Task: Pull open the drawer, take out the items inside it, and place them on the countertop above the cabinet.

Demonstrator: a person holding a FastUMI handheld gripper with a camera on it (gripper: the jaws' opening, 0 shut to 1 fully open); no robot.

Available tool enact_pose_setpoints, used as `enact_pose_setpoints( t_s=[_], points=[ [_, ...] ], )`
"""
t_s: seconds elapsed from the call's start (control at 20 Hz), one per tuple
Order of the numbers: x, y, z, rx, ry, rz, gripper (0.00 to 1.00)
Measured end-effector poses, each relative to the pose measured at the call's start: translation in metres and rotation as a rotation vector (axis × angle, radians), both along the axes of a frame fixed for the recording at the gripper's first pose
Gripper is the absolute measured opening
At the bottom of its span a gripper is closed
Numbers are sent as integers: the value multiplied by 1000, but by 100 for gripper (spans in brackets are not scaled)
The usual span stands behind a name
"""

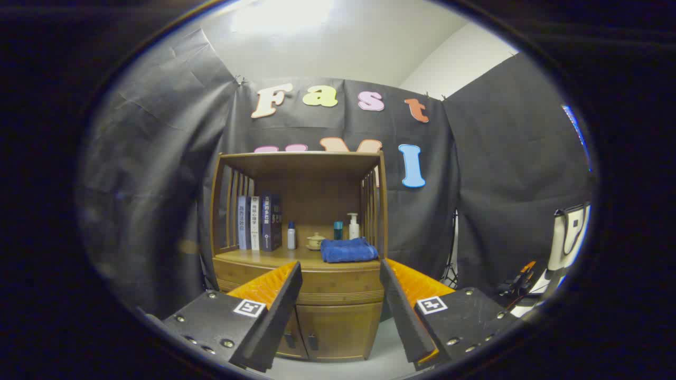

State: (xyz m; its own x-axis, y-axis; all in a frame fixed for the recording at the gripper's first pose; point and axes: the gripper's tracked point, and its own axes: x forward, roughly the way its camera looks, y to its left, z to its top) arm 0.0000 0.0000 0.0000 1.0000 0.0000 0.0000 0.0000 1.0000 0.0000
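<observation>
Two fingers of the gripper [340, 274] were held wide apart, empty, framing the closed drawer [338, 287] ahead, presumably lined up for the pull

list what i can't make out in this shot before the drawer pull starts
- Drawer contents: hidden in the gripper view, its front is closed.
- Drawer handle: too small to tell.
- Lower cabinet doors: left part covered by a finger of the open gripper.
- Books: spine text too small.
- Things behind the blue towel: bases hidden by it.
</observation>
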Motion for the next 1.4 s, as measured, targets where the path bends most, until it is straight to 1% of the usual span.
enact_pose_setpoints(
  t_s=[0.55,0.85,1.1,1.3,1.4],
  points=[
    [5,1,-14,-2,64,-6,89],
    [17,6,-23,1,84,-1,89],
    [48,12,-52,-5,157,-45,89],
    [84,40,-88,9,233,-17,89],
    [103,60,-109,10,273,16,89]
  ],
)
